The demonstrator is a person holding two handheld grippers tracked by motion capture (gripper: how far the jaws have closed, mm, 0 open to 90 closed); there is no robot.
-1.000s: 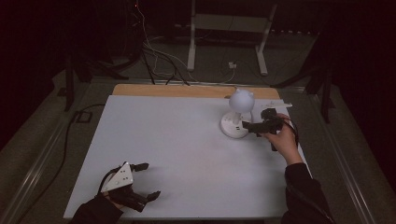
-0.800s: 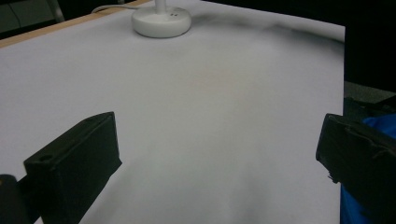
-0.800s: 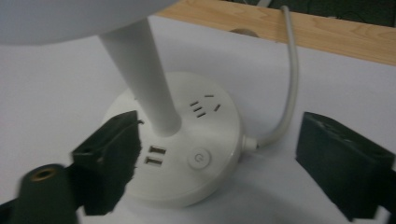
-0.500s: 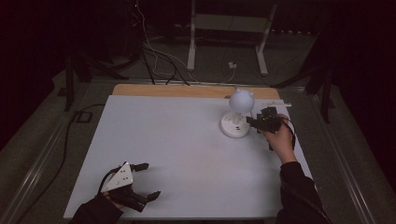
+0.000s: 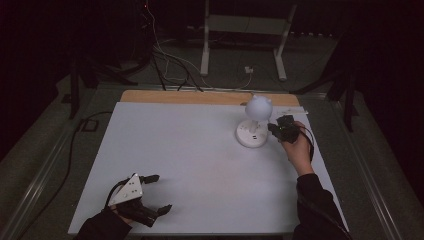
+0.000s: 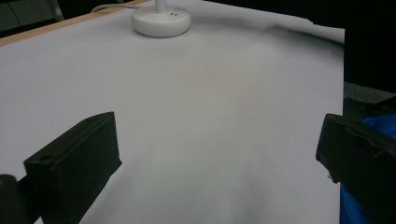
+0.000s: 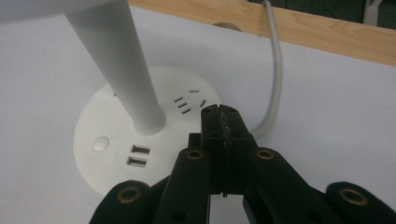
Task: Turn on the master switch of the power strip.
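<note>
A white desk lamp stands at the table's far right, with a round head, a slanted stem and a disc base. The base carries a round button, two USB ports and socket slots. My right gripper is just right of the base. Its jaws are shut together on nothing, and their tip hangs over the base's right rim. My left gripper rests open near the table's front left corner. Its jaws stand wide apart over bare white table, with the lamp base far ahead.
A white cable runs from the lamp base back over the wooden strip at the table's far edge. Floor cables and a stand's legs lie beyond the white table. Something blue is beside my left gripper's right jaw.
The right hand has carried its shut gripper a little to the left and farther back, closer to the lamp base. The left gripper has stayed still.
</note>
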